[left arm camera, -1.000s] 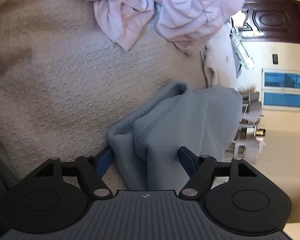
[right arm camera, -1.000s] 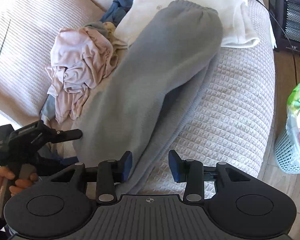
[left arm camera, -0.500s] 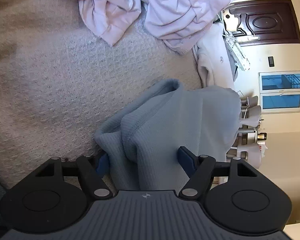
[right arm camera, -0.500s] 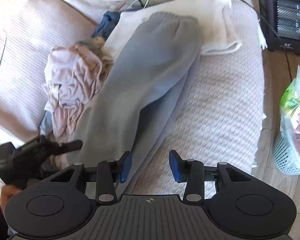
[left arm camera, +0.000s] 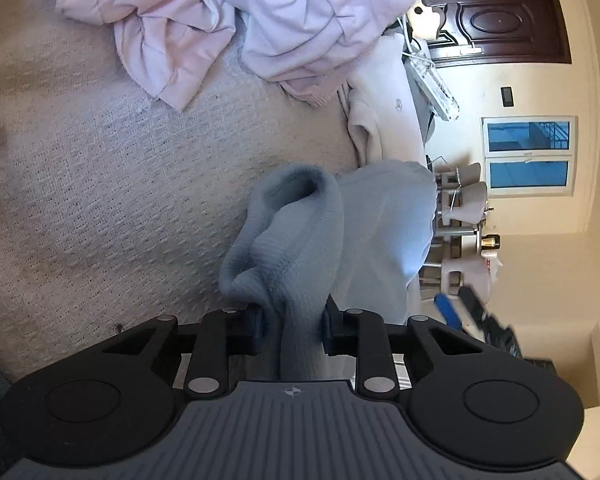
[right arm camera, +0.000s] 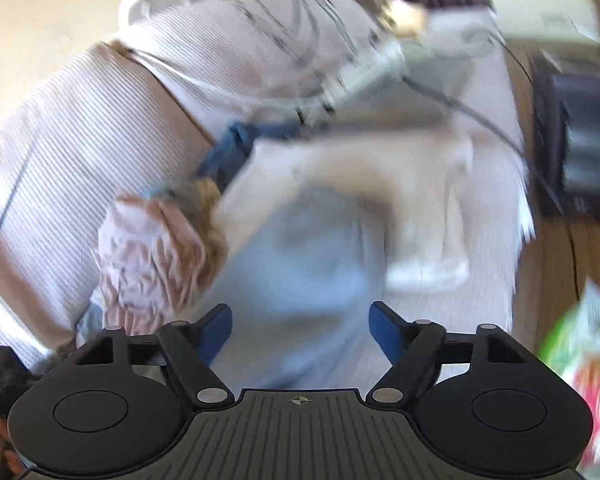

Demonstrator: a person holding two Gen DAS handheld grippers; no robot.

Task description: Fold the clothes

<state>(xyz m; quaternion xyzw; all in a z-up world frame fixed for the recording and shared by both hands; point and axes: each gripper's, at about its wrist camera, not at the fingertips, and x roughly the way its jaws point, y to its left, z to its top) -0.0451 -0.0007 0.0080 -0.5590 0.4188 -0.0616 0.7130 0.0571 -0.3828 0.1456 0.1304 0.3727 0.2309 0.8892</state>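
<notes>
Jaws first: the left gripper (left arm camera: 292,322) is closing, its two dark pads pinching a bunched fold of the grey-blue garment (left arm camera: 300,240) right at the fingertips, cloth squeezed tight between them. From that pinch the fabric rises in a rolled, ribbed hem that curls over at the top, and a smoother panel of the same garment hangs just to the right of it. Over on the other side, the right gripper (right arm camera: 300,328) is opening, blue pads standing wide apart with nothing pressed between them; the grey-blue garment (right arm camera: 300,264) lies beyond and below the gap, untouched by either pad as far as the blur allows.

Moving outward in the left wrist view, the garment sits on a beige textured cover (left arm camera: 100,184), and further up lies a crumpled heap of pale pink clothes (left arm camera: 260,20). A cream-white garment (left arm camera: 384,120) drapes at the cover's edge just beyond the grey-blue one. Past that, a dark wooden door (left arm camera: 500,20) and a window (left arm camera: 528,156) in the cream wall.

The right wrist view is heavily smeared. Still readable: the pink clothes (right arm camera: 152,256) bunched to the left of the grey-blue garment, a white garment (right arm camera: 380,184) beyond it, a strip of dark blue cloth (right arm camera: 232,148) higher up, and cables (right arm camera: 480,116) trailing across the ribbed cover (right arm camera: 60,152). A dark boxy appliance (right arm camera: 580,140) stands at right; what it is cannot be made out. Low at the far left, the other gripper's black body (right arm camera: 4,376) peeks in.
</notes>
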